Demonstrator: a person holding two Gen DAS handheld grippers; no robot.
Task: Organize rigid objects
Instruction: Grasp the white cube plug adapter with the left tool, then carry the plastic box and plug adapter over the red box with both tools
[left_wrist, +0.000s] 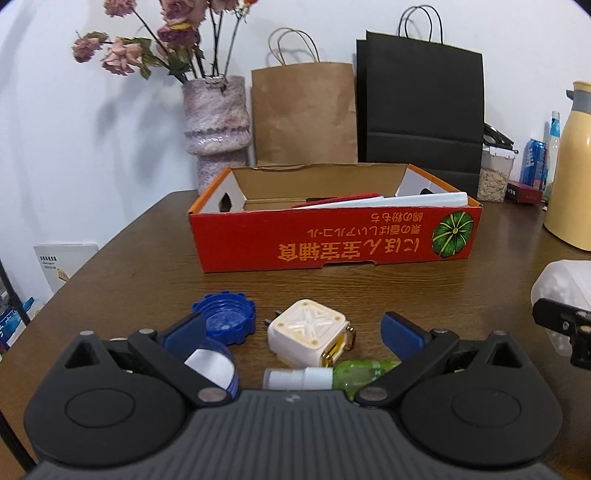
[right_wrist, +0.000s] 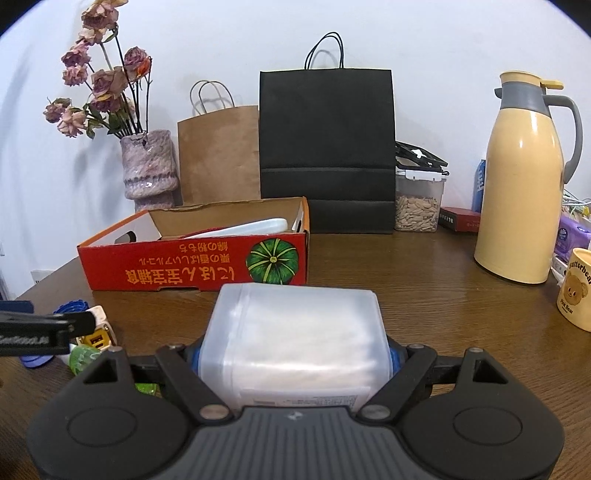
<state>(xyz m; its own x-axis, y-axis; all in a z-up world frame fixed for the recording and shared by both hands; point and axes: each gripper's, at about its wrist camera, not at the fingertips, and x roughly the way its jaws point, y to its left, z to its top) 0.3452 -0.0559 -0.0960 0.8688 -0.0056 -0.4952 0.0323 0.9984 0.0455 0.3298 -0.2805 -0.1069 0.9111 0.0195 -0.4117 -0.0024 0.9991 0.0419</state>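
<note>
My left gripper (left_wrist: 293, 332) is open, low over the wooden table (left_wrist: 147, 266). Between its fingers lie a white and gold charger cube (left_wrist: 308, 332) and a small green spray bottle (left_wrist: 332, 374) with a white cap. A blue jar lid (left_wrist: 227, 317) and a blue and white round thing (left_wrist: 214, 363) lie by the left finger. My right gripper (right_wrist: 295, 354) is shut on a translucent white plastic box (right_wrist: 295, 339), held above the table in front of the red cardboard box (right_wrist: 195, 266). The red box (left_wrist: 332, 236) is open on top and holds flat white and red things.
A flower vase (left_wrist: 216, 125), a brown paper bag (left_wrist: 303, 114) and a black paper bag (left_wrist: 421, 110) stand behind the red box. A yellow thermos (right_wrist: 524, 192), a seed container (right_wrist: 417, 206) and a bear mug (right_wrist: 576, 291) stand at the right.
</note>
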